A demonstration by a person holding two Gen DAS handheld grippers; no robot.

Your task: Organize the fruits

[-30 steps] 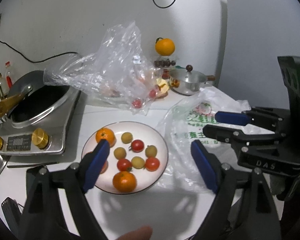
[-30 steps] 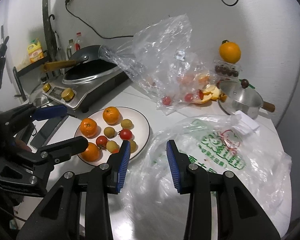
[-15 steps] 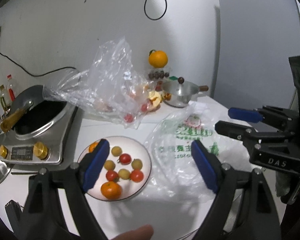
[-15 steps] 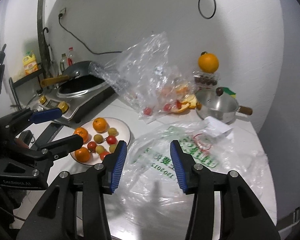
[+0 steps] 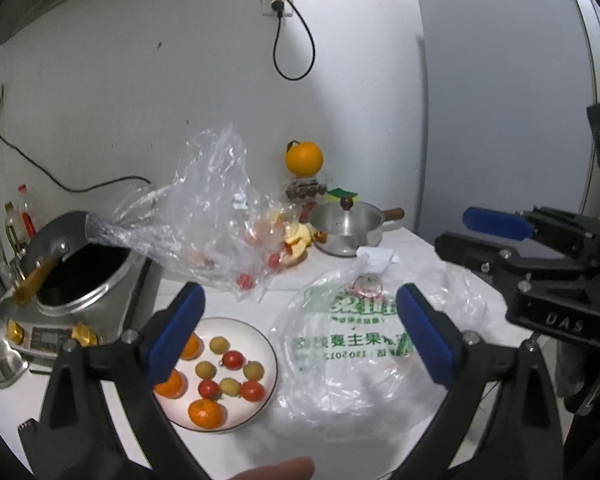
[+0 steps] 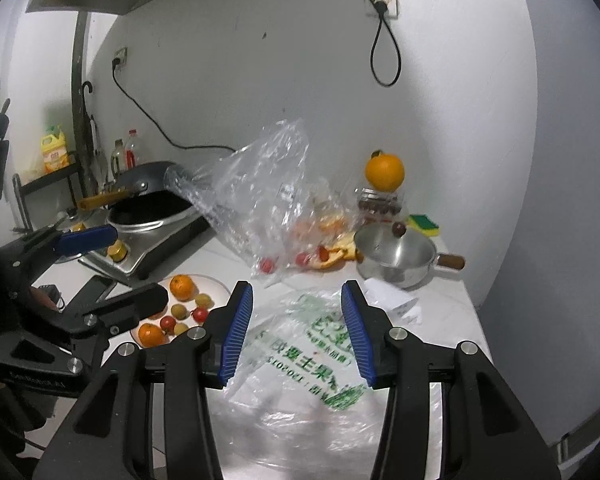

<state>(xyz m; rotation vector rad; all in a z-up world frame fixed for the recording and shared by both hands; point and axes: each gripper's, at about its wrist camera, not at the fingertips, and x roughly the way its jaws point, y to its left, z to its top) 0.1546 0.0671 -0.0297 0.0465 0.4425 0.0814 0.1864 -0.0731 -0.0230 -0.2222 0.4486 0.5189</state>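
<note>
The left tool (image 5: 300, 330) is opening wide, holding nothing. The right tool (image 6: 298, 334) is apart and empty above the printed bag (image 6: 300, 356), beside the plate (image 5: 266, 394).

Black wok (image 5: 76, 276) on cooker, steel saucepan (image 5: 346, 226), green sponge (image 6: 422, 224).

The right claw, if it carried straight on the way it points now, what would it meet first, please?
Probably the printed plastic bag lying flat on the counter: the right claw, open and empty, points down at it. Depth is hard to judge through the fisheye.
</note>
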